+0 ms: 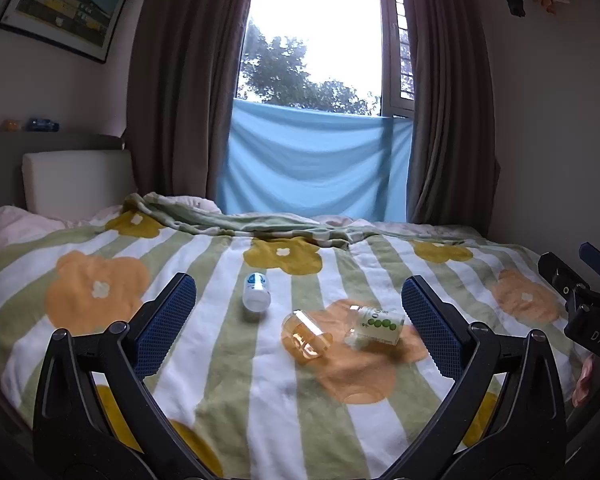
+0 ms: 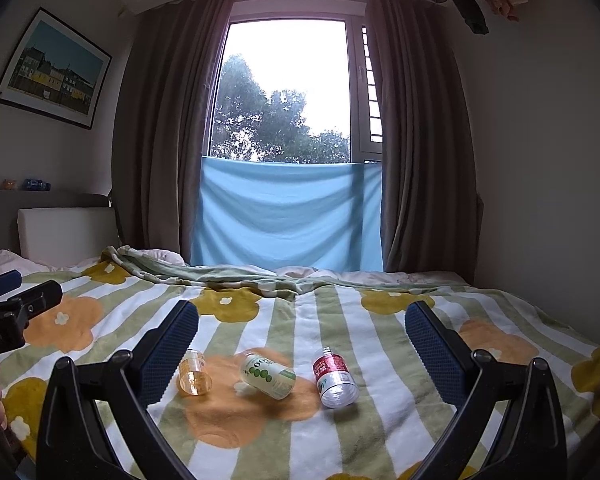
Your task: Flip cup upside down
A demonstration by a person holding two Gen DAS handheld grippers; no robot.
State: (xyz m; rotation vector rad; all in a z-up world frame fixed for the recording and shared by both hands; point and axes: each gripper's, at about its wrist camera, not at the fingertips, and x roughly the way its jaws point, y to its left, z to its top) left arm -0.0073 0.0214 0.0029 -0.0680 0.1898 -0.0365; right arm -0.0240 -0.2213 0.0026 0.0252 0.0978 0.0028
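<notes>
An orange see-through cup lies on its side on the striped flower blanket; it also shows in the right wrist view. Beside it lies a clear bottle with green dots, also seen in the right wrist view. A white bottle with a blue label lies farther left. A clear bottle with a red label lies on the right. My left gripper is open above the blanket, with the cup between its fingers' lines. My right gripper is open and empty.
The bed fills the foreground, with a rumpled blanket fold at the far side. A headboard cushion stands at back left. A window with brown curtains and a blue cloth is behind the bed. The other gripper's body shows at the right edge.
</notes>
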